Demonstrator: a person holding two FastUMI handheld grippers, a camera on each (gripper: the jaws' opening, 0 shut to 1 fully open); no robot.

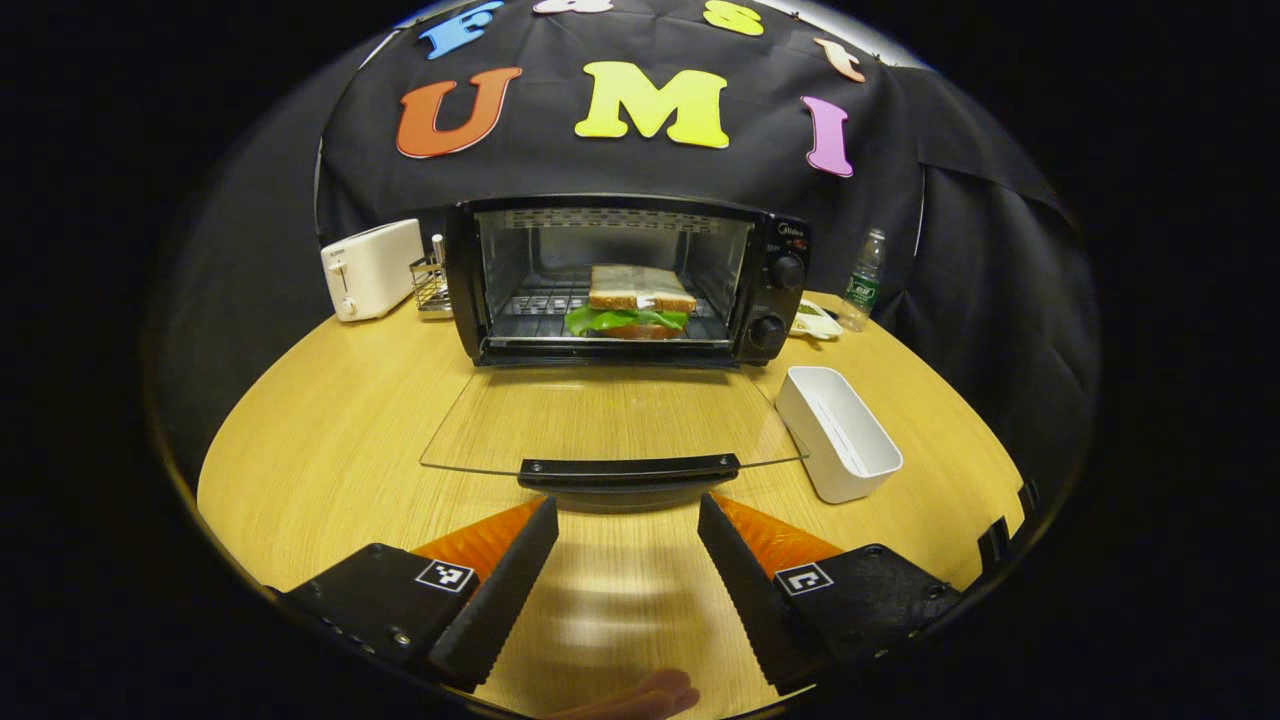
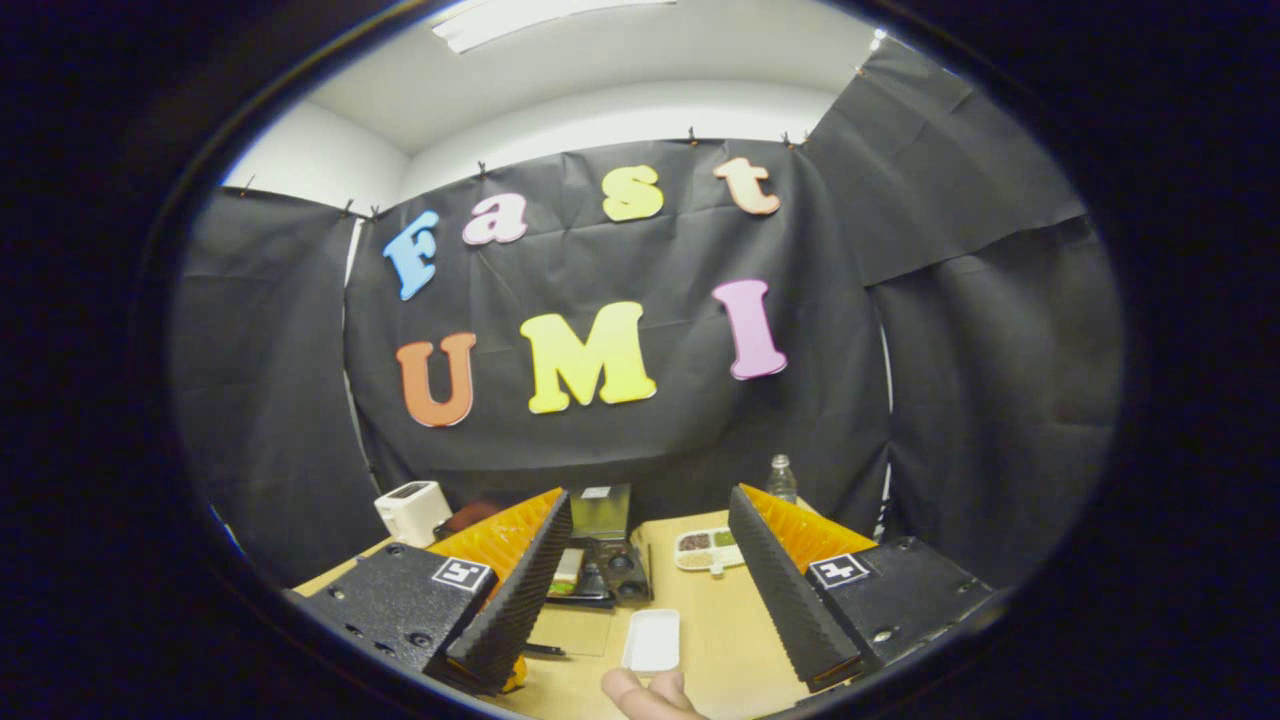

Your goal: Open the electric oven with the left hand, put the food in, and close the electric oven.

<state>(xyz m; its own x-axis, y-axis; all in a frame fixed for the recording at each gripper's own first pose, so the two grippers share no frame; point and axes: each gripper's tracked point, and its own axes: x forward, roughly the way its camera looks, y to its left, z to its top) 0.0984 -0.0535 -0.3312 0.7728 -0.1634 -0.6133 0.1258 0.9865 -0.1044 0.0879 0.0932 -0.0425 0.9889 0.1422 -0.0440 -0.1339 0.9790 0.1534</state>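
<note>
- Electric oven (image 1: 770, 290): black countertop unit at the far side of the wooden table (image 1: 330, 450), w/ its glass door (image 1: 600, 420) dropped flat toward you, fully open.
- Food: a sandwich (image 1: 638, 300) w/ bread on top and green lettuce below, sitting on the rack inside the oven cavity. Judged soft and light, easy to crush, but it looks placed already, so leave it.
- Next thing to handle is likely the door. Its black bar handle (image 1: 628, 468) runs along the near edge. Judged rigid and hinged at the oven; glass is fragile and slick, so take the handle mid-bar, not the pane.
- Left gripper (image 1: 628, 560): fingers spread wide, holding nothing, touching nothing; it sits just short of the handle, lined up w/ its middle.
- Right gripper (image 2: 648, 580): raised well above the table, fingers wide apart, empty.
- White tray (image 1: 840, 430) lies right of the door, empty; toaster (image 1: 372, 268) stands left of the oven.
</note>
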